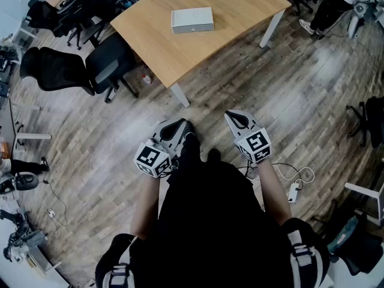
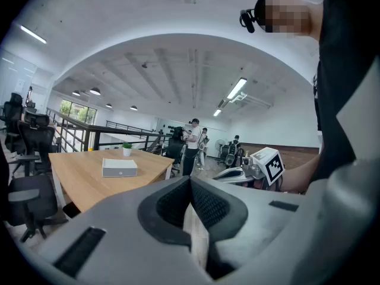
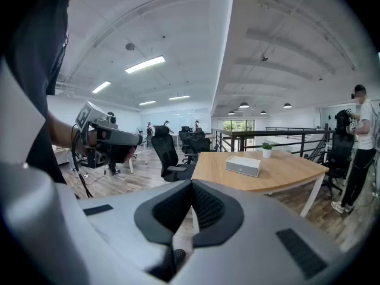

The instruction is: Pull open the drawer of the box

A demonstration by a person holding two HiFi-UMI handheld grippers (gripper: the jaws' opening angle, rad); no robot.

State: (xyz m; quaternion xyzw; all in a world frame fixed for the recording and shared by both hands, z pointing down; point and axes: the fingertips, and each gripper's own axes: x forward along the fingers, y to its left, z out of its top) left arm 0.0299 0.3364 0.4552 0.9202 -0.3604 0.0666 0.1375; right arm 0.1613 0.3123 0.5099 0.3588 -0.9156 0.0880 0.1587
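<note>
Cannot read any word, brand or number anywhere. Can make out only black-and-white square marker patterns, not letters, on the cubes of the left gripper (image 1: 178,125) and right gripper (image 1: 235,119). Too small to tell any print on the box (image 1: 192,20).

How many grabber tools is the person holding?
2. The left gripper is on the left and the right gripper is beside it on the right. Both are over the wooden floor, short of the table. None seems hidden.
</note>
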